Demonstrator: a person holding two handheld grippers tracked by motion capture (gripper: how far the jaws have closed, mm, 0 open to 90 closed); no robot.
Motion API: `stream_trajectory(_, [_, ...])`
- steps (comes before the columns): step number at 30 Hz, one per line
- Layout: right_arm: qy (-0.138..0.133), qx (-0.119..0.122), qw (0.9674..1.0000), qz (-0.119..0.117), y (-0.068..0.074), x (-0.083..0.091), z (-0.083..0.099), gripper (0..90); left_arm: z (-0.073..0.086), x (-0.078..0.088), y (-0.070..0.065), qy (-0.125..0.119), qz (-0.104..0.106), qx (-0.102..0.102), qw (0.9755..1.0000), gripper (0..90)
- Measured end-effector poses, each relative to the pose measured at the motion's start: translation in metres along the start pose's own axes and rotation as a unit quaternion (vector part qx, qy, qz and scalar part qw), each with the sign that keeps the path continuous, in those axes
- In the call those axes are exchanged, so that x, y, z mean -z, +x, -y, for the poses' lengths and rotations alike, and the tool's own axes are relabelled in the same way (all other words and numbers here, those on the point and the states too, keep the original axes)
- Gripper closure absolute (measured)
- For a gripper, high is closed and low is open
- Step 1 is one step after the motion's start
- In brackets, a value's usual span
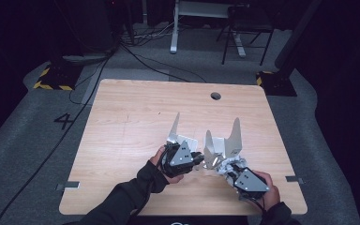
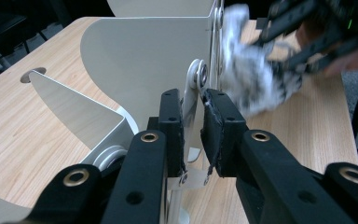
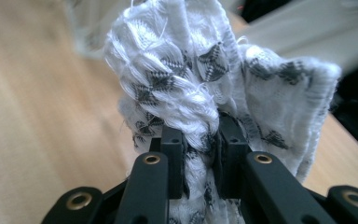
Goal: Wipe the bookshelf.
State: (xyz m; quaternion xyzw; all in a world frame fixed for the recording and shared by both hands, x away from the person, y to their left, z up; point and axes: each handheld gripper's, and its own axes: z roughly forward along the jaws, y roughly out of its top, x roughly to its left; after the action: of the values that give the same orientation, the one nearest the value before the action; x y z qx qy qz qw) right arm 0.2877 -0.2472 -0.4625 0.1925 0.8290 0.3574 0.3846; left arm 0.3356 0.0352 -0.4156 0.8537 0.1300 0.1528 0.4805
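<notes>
The white cloth (image 3: 214, 88) with its small black pattern is bunched into a wad and pinched between the pads of the right tool (image 3: 200, 158), whose jaws press together on a thick fold of it. In the high view the cloth (image 1: 228, 165) sits low over the near right part of the desk (image 1: 131, 117), just beside the metal bookends, and in the left gripper view it shows blurred against the upright plate of the nearer one.

There are two bookends, both of pale bent sheet metal. The left tool (image 2: 192, 135) clamps the thin edge of the nearer bookend (image 2: 149, 60), its pads closed on the sheet with only the metal between them. In the high view the left tool (image 1: 198, 158) is at the base of the left bookend (image 1: 174, 129), and the second bookend (image 1: 225, 143) stands just beside it, close to the right tool (image 1: 229, 172).

A round cable hole (image 1: 215, 96) is cut into the far side of the wooden desk. On the grey carpet to the left of the desk a large figure 4 (image 1: 64, 120) can be read.
</notes>
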Motion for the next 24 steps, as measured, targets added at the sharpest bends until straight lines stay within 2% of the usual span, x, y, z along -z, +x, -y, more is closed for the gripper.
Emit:
stream_trajectory(2, [-0.013, -0.018, 0.9996, 0.016, -0.009, 0.007, 0.000, 77.2, 0.000, 0.000, 0.000, 0.000, 0.000, 0.000, 1.0000, 77.6])
stream_trajectory(4, [-0.023, -0.025, 0.9991, 0.025, -0.013, 0.012, -0.002, 77.2, 0.000, 0.000, 0.000, 0.000, 0.000, 0.001, 1.0000, 77.5])
stream_trajectory(10, [-0.043, -0.022, 0.9980, 0.040, -0.015, 0.019, -0.010, 77.0, 0.000, -0.001, 0.000, -0.002, -0.001, 0.005, 1.0000, 77.0])
stream_trajectory(15, [-0.065, -0.031, 0.9961, 0.050, -0.015, 0.027, -0.017, 77.0, -0.001, 0.000, 0.000, 0.000, 0.001, 0.006, 1.0000, 74.4])
stream_trajectory(20, [-0.078, -0.001, 0.9959, 0.045, 0.000, 0.027, -0.029, 77.0, -0.003, 0.003, -0.004, 0.005, 0.008, 0.002, 1.0000, 64.2])
stream_trajectory(21, [-0.078, -0.001, 0.9959, 0.045, 0.000, 0.027, -0.029, 77.0, -0.003, 0.003, -0.004, 0.005, 0.008, 0.002, 1.0000, 61.8])
stream_trajectory(24, [-0.081, 0.023, 0.9958, 0.036, 0.013, 0.020, -0.037, 77.0, -0.007, 0.013, -0.004, -0.013, 0.012, 0.008, 0.9998, 56.4])
